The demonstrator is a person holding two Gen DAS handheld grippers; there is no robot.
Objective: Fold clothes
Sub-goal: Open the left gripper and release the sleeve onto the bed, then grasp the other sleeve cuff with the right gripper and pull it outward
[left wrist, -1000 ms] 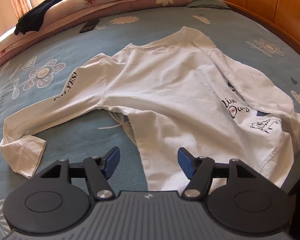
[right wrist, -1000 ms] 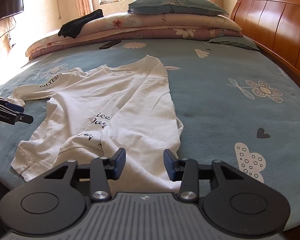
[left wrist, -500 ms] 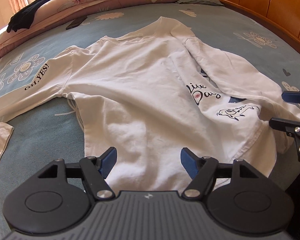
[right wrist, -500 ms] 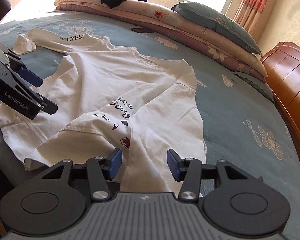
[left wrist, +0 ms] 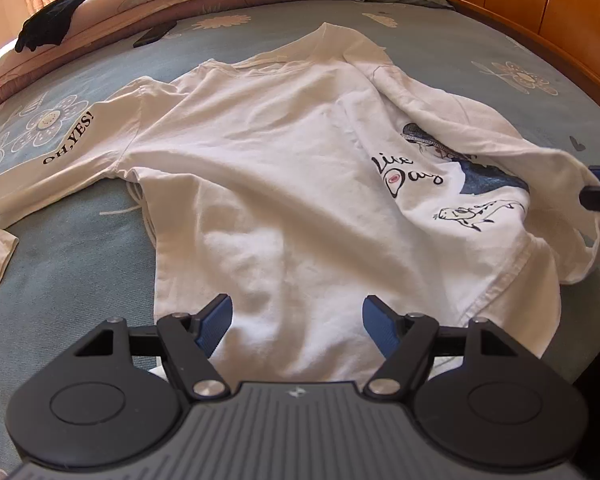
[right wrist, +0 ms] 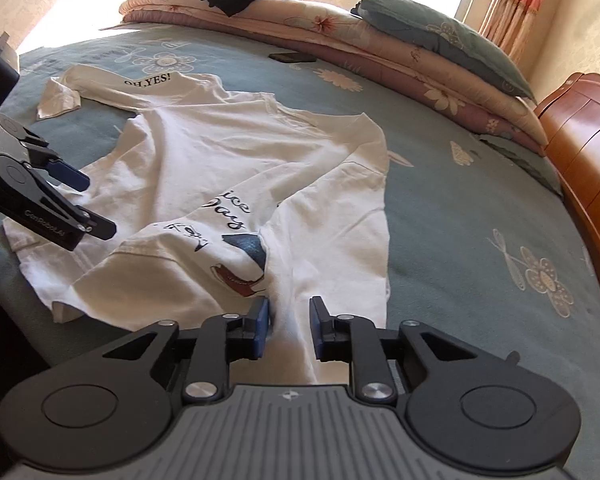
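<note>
Our left gripper [left wrist: 296, 326] hangs released over the shirt [left wrist: 284, 184], which sprawls by the bed's [right wrist: 480, 216] near edge. Our right gripper [right wrist: 288, 328] has just been closing around a fold, pads not yet pinching it.

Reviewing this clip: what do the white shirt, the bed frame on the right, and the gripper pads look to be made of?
White shirt: soft woven or knit fabric, probably cotton, matte; it creases and drapes limply, with printed lettering. Bed frame: wood or wood veneer with a glossy varnish; orange-brown panels catch highlights. Pads: blue, likely rubber or soft plastic, dull-surfaced; the exact material cannot be told.
</note>
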